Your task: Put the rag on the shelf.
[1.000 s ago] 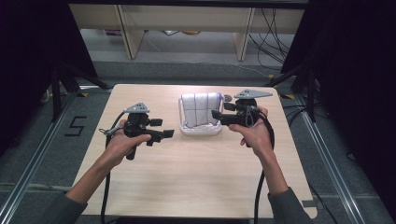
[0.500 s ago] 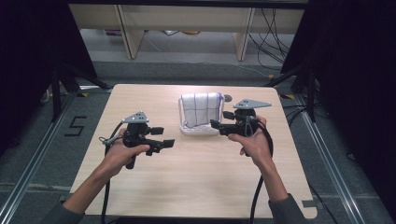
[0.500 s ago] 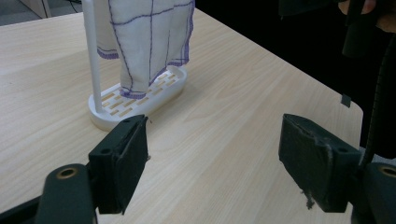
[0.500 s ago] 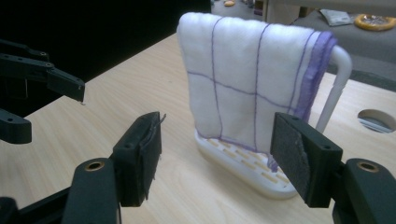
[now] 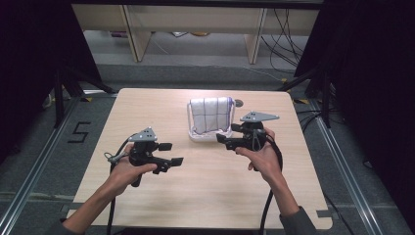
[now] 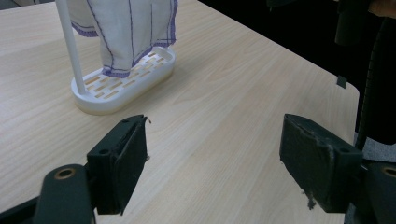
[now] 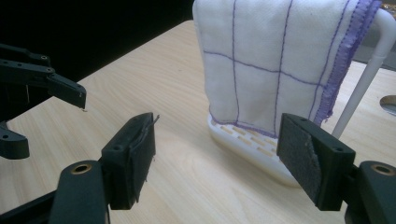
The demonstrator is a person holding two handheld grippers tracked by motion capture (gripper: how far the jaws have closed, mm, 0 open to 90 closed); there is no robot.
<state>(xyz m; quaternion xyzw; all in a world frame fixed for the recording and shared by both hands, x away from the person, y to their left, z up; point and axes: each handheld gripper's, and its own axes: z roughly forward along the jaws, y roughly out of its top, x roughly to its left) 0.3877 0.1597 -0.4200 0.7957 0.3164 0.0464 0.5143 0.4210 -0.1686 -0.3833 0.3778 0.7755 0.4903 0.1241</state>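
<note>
In the high view, the white cloth [image 5: 211, 114] is hanging on its white rack [image 5: 209, 136] mid-table, the right gripper [image 5: 226, 141] hovering just beside it, jaws just opening, empty. The left gripper [image 5: 174, 153] is hovering apart.

In the left gripper view, jaws are standing released over bare table [image 6: 224, 93].

In the right gripper view, jaws are gaping before the cloth [image 7: 275, 60].

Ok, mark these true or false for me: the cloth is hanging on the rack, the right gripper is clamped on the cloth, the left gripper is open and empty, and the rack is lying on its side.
1. The cloth hangs over the white rack. True.
2. The right gripper is clamped on the cloth. False: its jaws stand apart, have just been opening, and hold nothing.
3. The left gripper is open and empty. True.
4. The rack lies on its side. False: it stands upright on the table.
</note>
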